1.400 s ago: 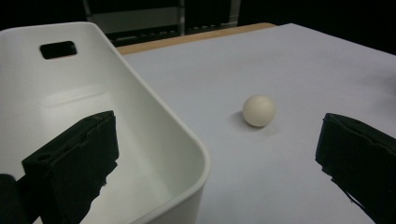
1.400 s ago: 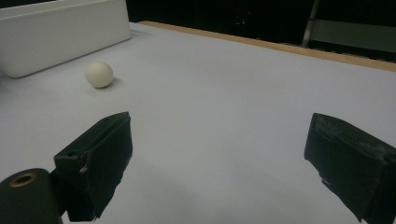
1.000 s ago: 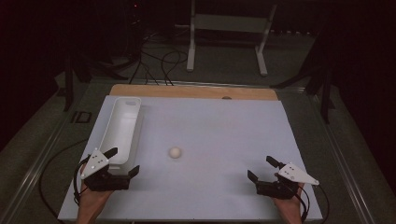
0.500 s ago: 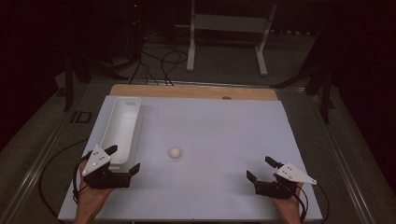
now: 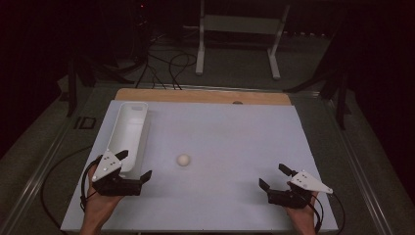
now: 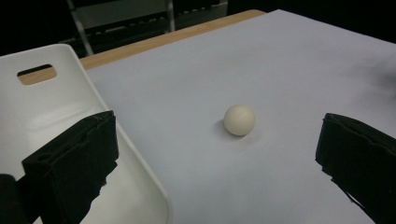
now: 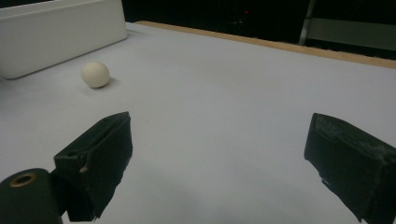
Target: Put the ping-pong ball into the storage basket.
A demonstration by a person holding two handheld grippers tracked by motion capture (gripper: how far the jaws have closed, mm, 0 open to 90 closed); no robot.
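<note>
A small cream ball (image 5: 183, 160) rests alone on the white table sheet (image 5: 235, 137), a little left of the middle. My left gripper (image 5: 134, 164) stands open at the front left, beside the near end of a long white tray (image 5: 128, 132). In the left gripper view the ball (image 6: 239, 120) lies ahead between the open jaws, with one jaw over the tray (image 6: 56, 98). Open and holding nothing, my right gripper (image 5: 272, 176) sits at the front right. From there the ball (image 7: 95, 74) lies far off to the left, near the tray (image 7: 60, 35).
A wooden strip (image 5: 195, 95) runs along the table's far edge. Beyond it on the dark floor are a white stand (image 5: 237, 29) and loose cables (image 5: 166, 63). A cable (image 5: 54, 171) trails off the table's left side.
My left gripper has edged slightly forward and to the right. The ball and the right gripper have stayed where they were.
</note>
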